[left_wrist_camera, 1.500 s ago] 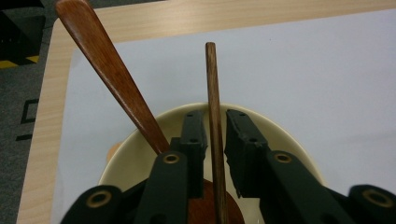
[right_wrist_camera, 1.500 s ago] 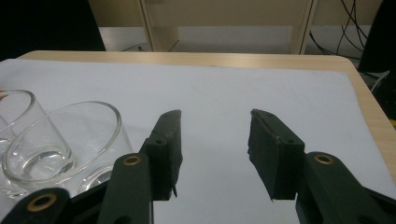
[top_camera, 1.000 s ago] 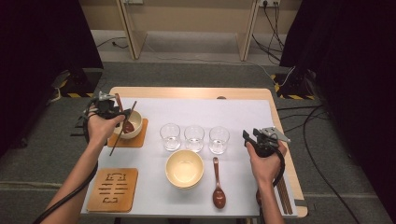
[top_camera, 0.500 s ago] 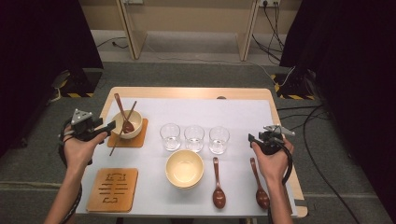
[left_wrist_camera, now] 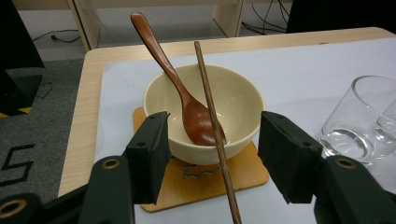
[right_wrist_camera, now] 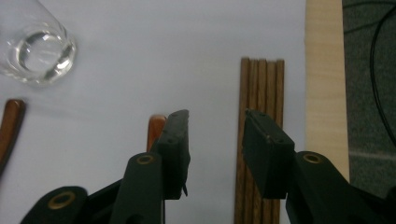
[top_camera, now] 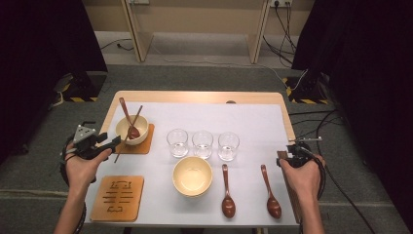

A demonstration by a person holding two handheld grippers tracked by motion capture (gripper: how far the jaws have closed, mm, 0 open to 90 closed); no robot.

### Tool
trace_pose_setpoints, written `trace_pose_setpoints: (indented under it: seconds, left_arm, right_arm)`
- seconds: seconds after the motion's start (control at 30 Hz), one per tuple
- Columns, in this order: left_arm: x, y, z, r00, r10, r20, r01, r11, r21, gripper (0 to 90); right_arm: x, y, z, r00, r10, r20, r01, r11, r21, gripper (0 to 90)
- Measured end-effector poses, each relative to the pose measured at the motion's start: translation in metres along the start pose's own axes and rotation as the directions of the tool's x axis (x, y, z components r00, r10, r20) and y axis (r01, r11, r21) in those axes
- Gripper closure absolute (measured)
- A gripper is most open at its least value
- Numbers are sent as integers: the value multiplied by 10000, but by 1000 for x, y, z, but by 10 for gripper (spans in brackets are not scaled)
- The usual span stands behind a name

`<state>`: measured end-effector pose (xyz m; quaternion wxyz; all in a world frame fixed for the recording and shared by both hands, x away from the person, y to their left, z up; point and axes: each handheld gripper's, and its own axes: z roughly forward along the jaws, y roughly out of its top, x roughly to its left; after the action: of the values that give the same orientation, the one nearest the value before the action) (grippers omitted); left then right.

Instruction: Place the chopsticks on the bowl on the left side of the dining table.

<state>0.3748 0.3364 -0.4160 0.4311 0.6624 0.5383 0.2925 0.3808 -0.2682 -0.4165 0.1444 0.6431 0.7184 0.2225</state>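
The step looks like table-setting: the right gripper, jaws apart and just closing on nothing, hangs over the bundle of dark wooden chopsticks at the right edge of the white-covered wooden table, and must drop to pinch one; the left gripper gapes empty before the cream bowl; grey carpet lies around

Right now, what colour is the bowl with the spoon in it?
The bowl is cream; the left gripper view shows it best.
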Motion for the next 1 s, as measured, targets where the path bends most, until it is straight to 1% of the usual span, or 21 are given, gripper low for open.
trace_pose_setpoints:
  seconds: [0.03,0.07,0.1,0.17,0.2,0.27,0.37,0.4,0.43,0.5,0.53,0.57,0.63,0.67,0.73,0.77,0.8,0.83,0.9,0.93,1.0]
  left_arm:
    - [0,0,0,10000,-28,15,28,10000,0,425]
    - [0,-1,0,10000,-16,-3,16,10000,11,426]
    - [0,-1,-1,10000,-10,-29,10,10000,12,426]
    - [0,-2,-2,10000,-46,-47,46,10000,8,425]
    - [0,-2,-2,10000,-42,-89,42,10000,14,426]
    - [1,-3,-2,9999,-80,-99,81,10000,28,426]
    - [2,-3,-3,9999,-87,-121,87,10000,42,426]
    - [2,-3,-3,9999,-99,-89,100,9999,50,426]
    - [2,-3,-3,9999,-113,-67,113,9999,51,426]
    - [2,-4,-3,9999,-142,-52,142,9999,31,427]
    - [2,-4,-3,9999,-145,-70,145,9999,26,427]
    - [2,-4,-3,9999,-141,-95,141,9999,18,427]
    - [3,-4,-3,9998,-162,-96,162,9999,-1,427]
    - [3,-4,-3,9998,-173,-100,172,9999,-7,427]
    - [3,-4,-3,9998,-174,-91,174,9998,-12,428]
    - [3,-4,-3,9998,-177,-87,177,9998,-7,428]
    - [3,-4,-3,9998,-164,-88,164,9999,9,428]
    - [2,-5,-3,9998,-156,-95,156,9999,11,428]
    - [2,-5,-3,9998,-153,-93,153,9999,20,428]
    - [2,-5,-3,9998,-152,-98,152,9999,20,428]
    - [2,-5,-4,9998,-162,-114,161,9999,-32,429]
  right_arm:
    - [-2,-1,0,9999,91,52,-93,9990,428,634]
    - [-3,-2,1,9997,225,59,-228,9970,737,640]
    - [-6,-3,2,9999,137,79,-145,9941,1074,647]
    - [-9,-6,5,9996,263,132,-281,9851,1694,666]
    - [-10,-7,7,9995,309,118,-326,9810,1910,678]
    - [-12,-9,8,9994,331,63,-336,9792,2001,707]
    - [-13,-11,10,9988,488,15,-479,9733,2245,722]
    - [-13,-12,11,9989,466,-3,-453,9722,2299,727]
    - [-13,-12,12,9984,566,-35,-541,9702,2360,731]
    - [-12,-11,14,9983,585,-23,-561,9672,2479,736]
    - [-13,-11,15,9989,465,-28,-443,9671,2505,738]
    - [-12,-10,16,9983,578,-7,-558,9656,2538,740]
    - [-13,-10,19,9988,497,32,-488,9648,2583,743]
    - [-13,-10,20,9982,604,64,-600,9629,2632,744]
    - [-15,-10,22,9987,510,72,-511,9628,2652,747]
    - [-15,-10,23,9977,665,109,-670,9609,2686,748]
    - [-15,-10,24,9980,628,105,-633,9612,2686,749]
    - [-15,-10,25,9975,695,128,-703,9581,2777,750]
    - [-15,-10,27,9977,665,150,-680,9573,2809,753]
    - [-16,-10,28,9985,541,128,-555,9583,2803,754]
    - [-14,-10,29,9980,590,215,-627,9567,2843,757]
